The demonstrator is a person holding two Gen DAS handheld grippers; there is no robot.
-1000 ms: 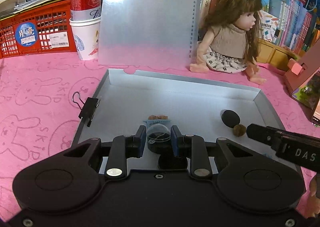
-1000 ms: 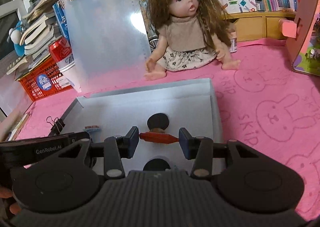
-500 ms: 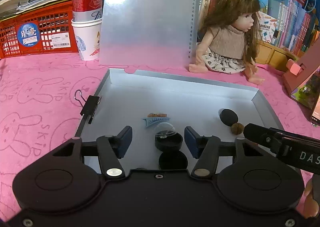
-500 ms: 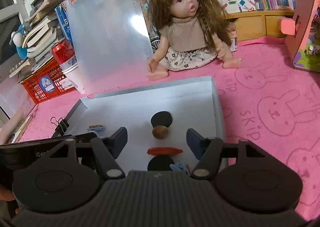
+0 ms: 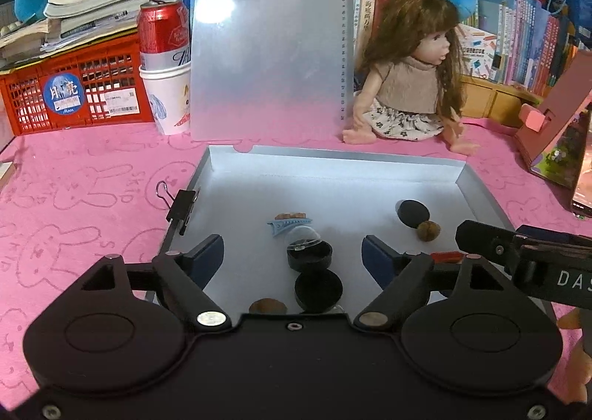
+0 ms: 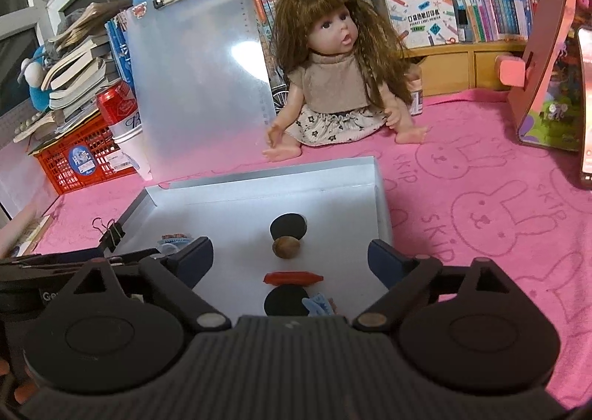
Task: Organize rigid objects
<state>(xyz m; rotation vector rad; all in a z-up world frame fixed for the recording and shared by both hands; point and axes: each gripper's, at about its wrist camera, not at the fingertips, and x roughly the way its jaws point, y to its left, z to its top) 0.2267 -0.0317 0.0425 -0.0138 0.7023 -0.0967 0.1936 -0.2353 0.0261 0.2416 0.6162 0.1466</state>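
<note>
Tray (image 5: 477,194) — shallow, grey-white, on the pink cloth (image 5: 74,175); a binder clip (image 5: 181,207) bites its left wall.

Contents, left-wrist view: domed jar (image 5: 309,251), upright on its black base, between the left gripper (image 5: 292,253) fingers but touched by neither; a black disc (image 5: 318,288) just in front of it; a blue clip (image 5: 286,225) and a small brown piece (image 5: 290,215) just behind; a nut (image 5: 267,306) at the near edge.

Contents, right-wrist view: red stick (image 6: 293,278), lying flat and crosswise between the right gripper (image 6: 290,261) fingers, clear of both; walnut (image 6: 286,247) touching a black puck (image 6: 288,227) beyond it; another black disc (image 6: 285,301) and a blue clip (image 6: 317,304) nearest the camera.

Gripper state: both sets of jaws have just been opening and now stand wide, nothing held — jar and stick rest on the tray floor.

Step in hand, as judged: release and clear away. To do it well, lift each gripper straight back and up with the jaws left wide, so no finger catches the jar's dome or rolls the stick. The two grippers sit close, side by side; drawing them apart keeps them from knocking. The walnut looks apt to roll if nudged.
</note>
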